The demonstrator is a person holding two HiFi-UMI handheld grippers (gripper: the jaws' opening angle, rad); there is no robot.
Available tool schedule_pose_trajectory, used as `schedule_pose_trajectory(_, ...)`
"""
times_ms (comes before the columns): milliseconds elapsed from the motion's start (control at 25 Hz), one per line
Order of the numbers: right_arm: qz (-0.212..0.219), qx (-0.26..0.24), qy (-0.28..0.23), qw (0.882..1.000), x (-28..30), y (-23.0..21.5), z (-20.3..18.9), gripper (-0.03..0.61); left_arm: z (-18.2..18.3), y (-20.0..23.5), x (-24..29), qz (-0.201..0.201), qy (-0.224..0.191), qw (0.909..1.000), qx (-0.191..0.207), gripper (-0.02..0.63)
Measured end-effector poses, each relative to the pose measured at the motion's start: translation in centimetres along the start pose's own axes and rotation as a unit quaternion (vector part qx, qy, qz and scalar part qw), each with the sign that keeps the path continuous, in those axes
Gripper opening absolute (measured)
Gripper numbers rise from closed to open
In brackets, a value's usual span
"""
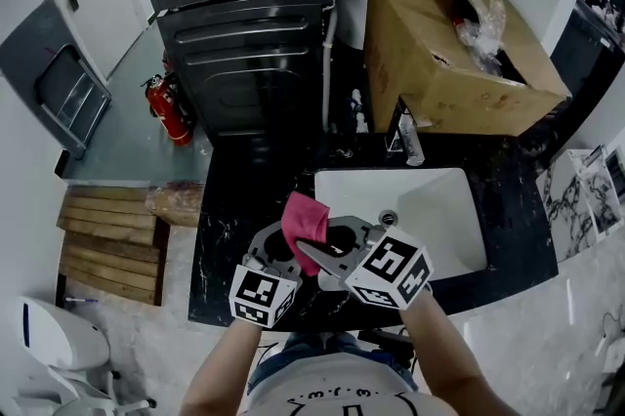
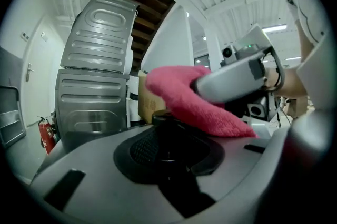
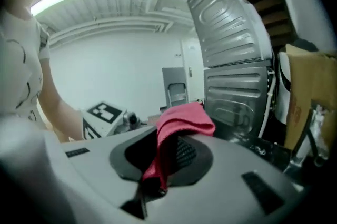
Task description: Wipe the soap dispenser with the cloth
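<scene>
- The left gripper is clamped on the soap dispenser, a dark, round-topped thing standing between its jaws.
- The right gripper is closed on the pink cloth; one fold hangs down between the jaws and the rest bunches up above them.
- From the left gripper view, the cloth lies over the top of the dispenser, touching it, with the right gripper just behind.
- Both grippers meet over the near edge of the black counter, just left of the white sink — the cloth stands up between them.
- At the far right, a cardboard box sits on the counter; a red fire extinguisher stands on the floor to the far left.
</scene>
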State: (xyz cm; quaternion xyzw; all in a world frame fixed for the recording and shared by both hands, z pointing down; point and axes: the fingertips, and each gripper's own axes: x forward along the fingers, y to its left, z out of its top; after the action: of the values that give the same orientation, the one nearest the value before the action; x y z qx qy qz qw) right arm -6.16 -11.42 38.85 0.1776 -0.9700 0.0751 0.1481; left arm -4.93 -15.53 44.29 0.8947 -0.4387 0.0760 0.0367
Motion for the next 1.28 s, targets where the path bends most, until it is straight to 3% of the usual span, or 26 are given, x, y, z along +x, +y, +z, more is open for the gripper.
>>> schedule_pose_trajectory(120,0.002,-0.018,0.035,0.999,0.6,0.0,-0.5,0.054,0.0,0.0,0.0,-0.002,0.0,1.0,0.001,0.107)
schedule_pose_trajectory(600,-0.005,0.022,0.059,0.998,4.8,-4.3,1.1,0.057,0.0,-0.1,0.0,0.002,-0.004,1.0,0.003,0.107)
schedule_pose_trajectory(880,-0.107,0.062,0.059,0.991,3.0,-8.9,-0.6,0.057,-0.1,0.0,0.0,-0.006,-0.006,0.9999,0.005,0.107)
schedule_pose_trajectory(960,-0.125,0.079,0.052,0.988,1.7,-9.6,-1.4,0.057,-0.1,-0.3,0.0,-0.022,-0.008,0.9997,0.008,0.107)
schedule_pose_trajectory(1120,-0.156,0.146,-0.008,0.977,-2.2,-9.9,-2.3,0.057,-0.1,-0.9,-0.4,-0.073,-0.009,0.9969,0.029,0.112)
schedule_pose_trajectory(1240,-0.189,0.181,-0.04,0.964,-5.3,-9.9,-3.3,0.057,-0.4,-1.1,-0.8,-0.116,0.009,0.9917,0.055,0.214)
schedule_pose_trajectory(1280,-0.198,0.193,-0.05,0.96,-6.4,-9.9,-3.6,0.057,-0.6,-1.3,-0.9,-0.139,0.019,0.9881,0.064,0.221)
